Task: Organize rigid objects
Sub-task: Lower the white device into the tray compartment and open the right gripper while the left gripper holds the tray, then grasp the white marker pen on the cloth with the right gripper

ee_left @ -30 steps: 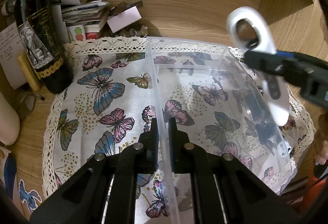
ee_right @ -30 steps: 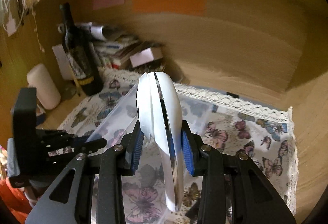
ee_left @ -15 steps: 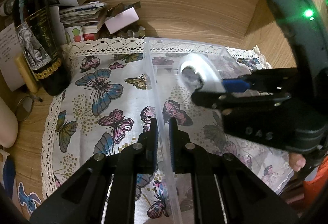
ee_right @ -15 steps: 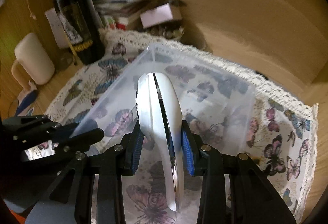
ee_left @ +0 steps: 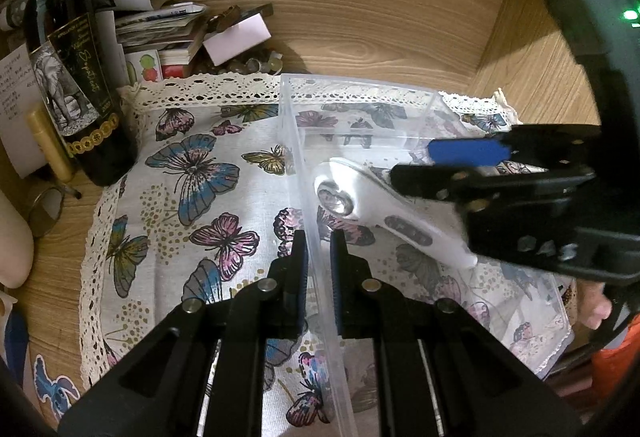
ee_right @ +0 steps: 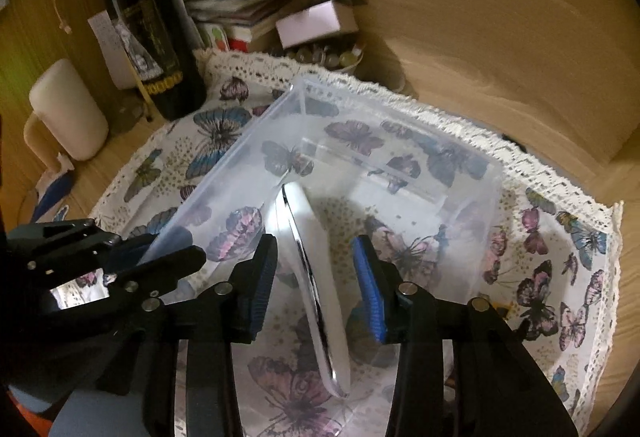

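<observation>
A clear plastic box (ee_left: 360,93) (ee_right: 400,125) stands on a butterfly cloth. My left gripper (ee_left: 318,249) (ee_right: 160,249) is shut on the box's near left wall. Inside the box a white bottle opener (ee_left: 376,205) (ee_right: 324,317) with a chrome ring end leans with its lower end near the floor. My right gripper (ee_right: 314,249) (ee_left: 412,165) reaches down into the box around the opener. Its jaws are opening: the blue pads (ee_right: 370,277) stand apart from the opener, with a clear gap on the right side.
A dark wine bottle (ee_left: 76,85) (ee_right: 156,37), a stack of books and papers (ee_left: 160,25) and a bowl of small items (ee_right: 332,55) crowd the back left. A cream mug (ee_right: 68,109) stands left of the cloth (ee_left: 192,173). Wooden walls close the back and right.
The right gripper came down from above the box into it with the opener. Its jaws have spread, and the opener now leans loose between them. The left gripper kept its hold.
</observation>
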Motion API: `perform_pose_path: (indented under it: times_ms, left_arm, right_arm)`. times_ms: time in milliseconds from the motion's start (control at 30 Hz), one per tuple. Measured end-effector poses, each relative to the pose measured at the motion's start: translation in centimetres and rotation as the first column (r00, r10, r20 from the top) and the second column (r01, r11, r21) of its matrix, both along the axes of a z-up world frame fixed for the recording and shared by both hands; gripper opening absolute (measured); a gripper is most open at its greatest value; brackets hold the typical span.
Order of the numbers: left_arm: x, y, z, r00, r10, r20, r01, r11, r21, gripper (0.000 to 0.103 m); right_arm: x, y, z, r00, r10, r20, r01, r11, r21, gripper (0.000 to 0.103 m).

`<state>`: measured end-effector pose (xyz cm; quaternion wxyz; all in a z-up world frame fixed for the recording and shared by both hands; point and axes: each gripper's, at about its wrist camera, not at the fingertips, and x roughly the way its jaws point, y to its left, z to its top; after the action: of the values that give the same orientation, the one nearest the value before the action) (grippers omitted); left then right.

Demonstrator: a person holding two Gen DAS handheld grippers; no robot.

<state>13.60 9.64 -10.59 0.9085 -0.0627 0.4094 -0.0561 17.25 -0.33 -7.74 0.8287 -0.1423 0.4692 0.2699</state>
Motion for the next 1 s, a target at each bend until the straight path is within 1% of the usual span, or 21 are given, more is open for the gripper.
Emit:
perform_pose_path:
  times_ms: [133,200,233,367,500,633,733,800,867,933,1000]
  left_arm:
    - [0.1,0.0,0.0,1.0,0.003,-0.003,-0.003,1.0,0.002,0.01]
    - [0.0,-0.1,0.0,1.0,0.004,-0.004,-0.004,1.0,0.005,0.01]
    - [0.0,-0.1,0.1,1.0,0.004,-0.005,-0.004,1.0,0.006,0.01]
    - [0.1,-0.1,0.0,1.0,0.005,-0.009,-0.005,1.0,0.01,0.01]
    - [0.1,-0.2,0.1,1.0,0.008,-0.014,-0.008,1.0,0.015,0.01]
    - [0.1,-0.3,0.1,1.0,0.008,-0.016,-0.008,1.0,0.025,0.01]
    - [0.1,-0.4,0.1,1.0,0.007,-0.019,-0.006,0.999,0.032,0.01]
    - [0.1,-0.5,0.1,1.0,0.007,-0.025,-0.006,0.999,0.034,0.01]
    - [0.2,-0.5,0.2,1.0,0.009,-0.029,-0.008,0.999,0.036,0.01]
    - [0.2,-0.5,0.2,0.999,0.011,-0.031,-0.01,0.999,0.037,0.01]
    - [0.2,-0.5,0.2,0.999,0.014,-0.034,-0.012,0.999,0.037,0.01]
  right_arm:
    - [-0.6,-1.2,1.6,0.998,-0.022,0.051,0.021,0.999,0.035,0.046]
    - [-0.9,-2.1,2.5,0.996,-0.045,0.081,0.041,0.998,0.051,0.049]
    - [-0.9,-2.7,3.0,0.994,-0.058,0.092,0.053,0.997,0.062,0.052]
    - [-0.9,-5.5,4.7,0.982,-0.131,0.139,0.121,0.99,0.078,0.055]
    - [-0.7,-8.7,5.7,0.965,-0.206,0.163,0.195,0.977,0.081,0.059]
    - [-0.3,-11.5,5.3,0.948,-0.276,0.158,0.27,0.961,0.058,0.059]
    - [0.1,-13.1,4.0,0.943,-0.309,0.123,0.305,0.951,0.047,0.059]
    - [0.3,-13.6,2.8,0.945,-0.313,0.097,0.312,0.95,0.034,0.059]
    - [0.4,-13.6,1.4,0.951,-0.302,0.065,0.302,0.953,0.019,0.058]
    - [0.2,-13.7,0.3,0.958,-0.284,0.038,0.284,0.959,0.004,0.045]
    - [0.2,-13.3,-0.8,0.965,-0.26,0.007,0.261,0.965,-0.006,0.036]
